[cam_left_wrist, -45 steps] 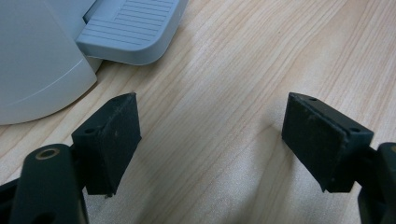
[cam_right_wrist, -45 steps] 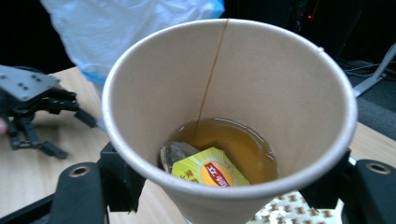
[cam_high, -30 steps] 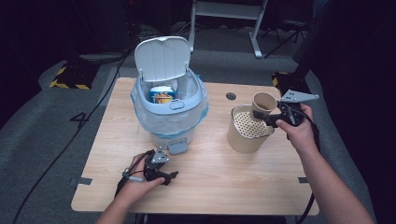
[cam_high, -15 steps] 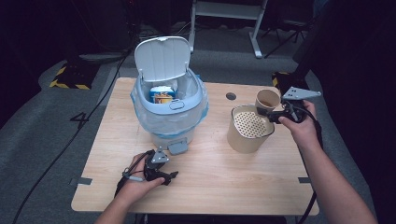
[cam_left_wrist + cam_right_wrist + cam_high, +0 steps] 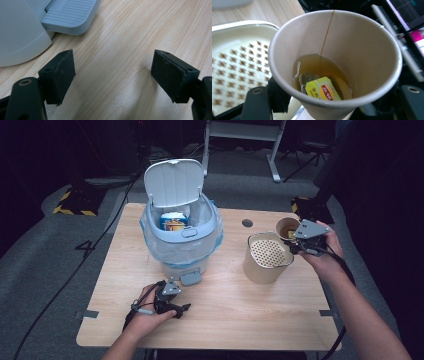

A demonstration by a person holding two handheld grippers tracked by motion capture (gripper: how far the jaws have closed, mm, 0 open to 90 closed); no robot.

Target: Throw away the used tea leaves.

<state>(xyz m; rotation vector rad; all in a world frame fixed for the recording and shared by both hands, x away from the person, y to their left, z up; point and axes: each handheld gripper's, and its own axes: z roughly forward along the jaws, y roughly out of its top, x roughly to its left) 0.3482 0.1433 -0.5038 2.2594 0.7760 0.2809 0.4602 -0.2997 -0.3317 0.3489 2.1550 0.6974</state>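
Note:
A paper cup [image 5: 287, 227] is up off the table beside the beige container [image 5: 262, 267], just right of its perforated strainer top [image 5: 266, 253]. My right gripper [image 5: 295, 240] is shut on the cup. In the right gripper view the cup [image 5: 352, 42] holds a little tea and a tea bag with a yellow tag [image 5: 323, 89], its string running up the wall; the strainer [image 5: 237, 67] lies to its left. My left gripper [image 5: 180, 309] rests low over the table in front of the bin, open [image 5: 112, 75], with nothing between its pads [image 5: 62, 75].
A white pedal bin [image 5: 181, 237] with a plastic liner stands at the table's middle-left, lid [image 5: 173, 182] up, a blue and yellow package [image 5: 174, 221] inside. Its pedal [image 5: 70, 15] lies just ahead of my left gripper. The wooden table [image 5: 250, 315] has a cable hole [image 5: 247, 223].
The right gripper has shifted the cup very slightly to the right beside the strainer. The left gripper has stayed where it was.

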